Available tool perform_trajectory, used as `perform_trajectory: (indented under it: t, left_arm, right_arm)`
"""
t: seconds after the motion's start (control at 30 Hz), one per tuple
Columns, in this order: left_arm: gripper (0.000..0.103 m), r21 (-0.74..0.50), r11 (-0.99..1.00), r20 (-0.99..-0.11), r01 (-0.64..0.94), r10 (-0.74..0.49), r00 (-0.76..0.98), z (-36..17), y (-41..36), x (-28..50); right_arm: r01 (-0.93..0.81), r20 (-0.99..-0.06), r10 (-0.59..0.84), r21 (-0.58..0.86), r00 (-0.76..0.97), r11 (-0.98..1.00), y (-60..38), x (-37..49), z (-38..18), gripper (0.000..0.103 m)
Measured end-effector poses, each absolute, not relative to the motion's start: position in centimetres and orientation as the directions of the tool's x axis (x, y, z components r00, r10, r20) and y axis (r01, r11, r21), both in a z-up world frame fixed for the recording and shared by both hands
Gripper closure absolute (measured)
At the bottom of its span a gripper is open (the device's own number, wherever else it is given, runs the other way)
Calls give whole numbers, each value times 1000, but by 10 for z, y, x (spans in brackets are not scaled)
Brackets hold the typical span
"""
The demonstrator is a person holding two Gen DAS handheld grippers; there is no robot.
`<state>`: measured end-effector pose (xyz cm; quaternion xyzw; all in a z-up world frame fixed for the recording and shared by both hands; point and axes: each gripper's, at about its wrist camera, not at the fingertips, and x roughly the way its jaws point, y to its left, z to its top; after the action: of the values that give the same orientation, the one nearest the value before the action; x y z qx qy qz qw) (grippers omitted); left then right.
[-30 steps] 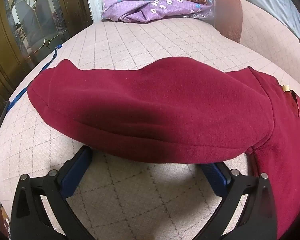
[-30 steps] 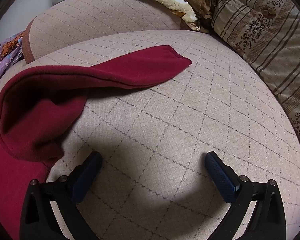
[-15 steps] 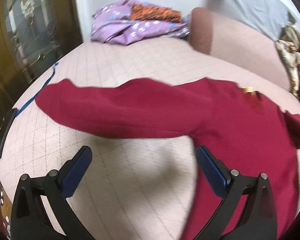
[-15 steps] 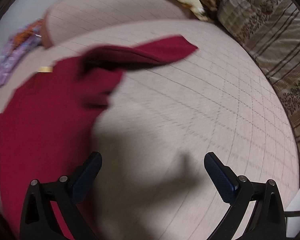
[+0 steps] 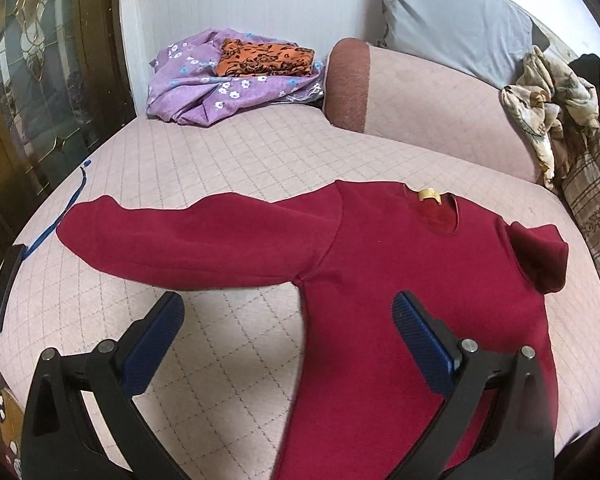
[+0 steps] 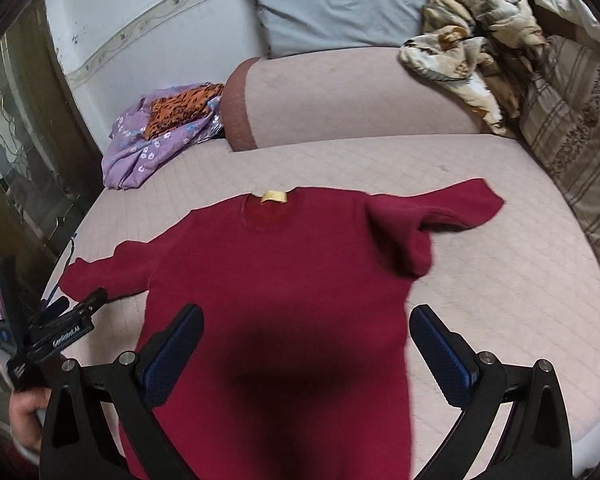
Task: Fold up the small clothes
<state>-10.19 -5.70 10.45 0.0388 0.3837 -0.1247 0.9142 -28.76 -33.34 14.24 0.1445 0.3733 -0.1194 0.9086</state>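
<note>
A dark red long-sleeved sweater lies flat on the pink quilted bed, neck away from me, with a yellow neck label. Its left sleeve stretches out to the left. Its right sleeve lies out to the right with a fold near the shoulder. My left gripper is open and empty, above the armpit of the left sleeve. My right gripper is open and empty, above the sweater's lower body. The left gripper also shows in the right wrist view.
A purple floral cloth with an orange patterned one lies at the far left corner. A pink bolster, a grey pillow, a beige crumpled blanket and a striped cushion line the back and right. A phone and blue cord lie at the left edge.
Both grippers have pulled back and up, away from the sleeves. The view now takes in the whole sweater. Both stay open.
</note>
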Motion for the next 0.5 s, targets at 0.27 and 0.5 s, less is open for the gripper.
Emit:
perform_trajectory:
  t: [0.27, 0.5]
  left_arm:
    - [0, 11, 963, -705, 268, -183, 685, 102, -68, -104]
    - [0, 1, 965, -720, 264, -183, 670, 91, -72, -100]
  right_arm:
    - [334, -724, -142, 129, 675, 934, -318, -261, 117, 0]
    - [335, -719, -180, 77, 671, 939, -314, -254, 108, 0]
